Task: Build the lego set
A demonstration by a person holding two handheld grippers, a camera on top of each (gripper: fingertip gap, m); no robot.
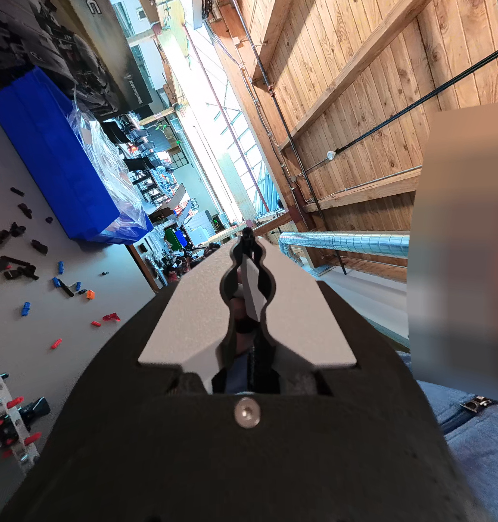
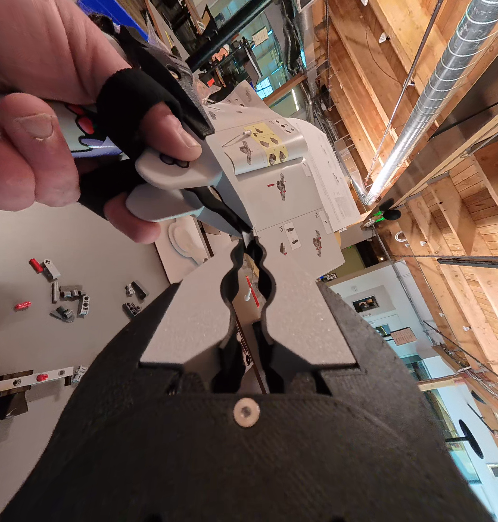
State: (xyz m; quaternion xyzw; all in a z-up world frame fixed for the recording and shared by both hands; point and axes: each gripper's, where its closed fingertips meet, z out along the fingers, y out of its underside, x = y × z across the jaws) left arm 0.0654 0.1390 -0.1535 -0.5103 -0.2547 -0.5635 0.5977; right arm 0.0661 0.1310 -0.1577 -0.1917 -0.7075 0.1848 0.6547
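A workshop or industrial loft: a plank timber ceiling (image 1: 355, 99) with exposed beams, a spiral metal duct (image 1: 344, 242), conduit pipes (image 1: 270, 93) and crowded shelving (image 1: 146, 169) beyond. A blue bin (image 1: 53, 158) sits at the grey worktop's (image 1: 81, 324) far edge.

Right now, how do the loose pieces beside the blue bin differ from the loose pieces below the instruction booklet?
Colour: the bin-side pieces, next to the blue bin, are mostly black, with blue, red and one orange. The booklet-side pieces, below the instruction booklet, are mostly grey, with red pins.
Spread: the bin-side pieces are scattered wide, while the booklet-side pieces sit in a tighter cluster.
Shared: both lie loose on the table.
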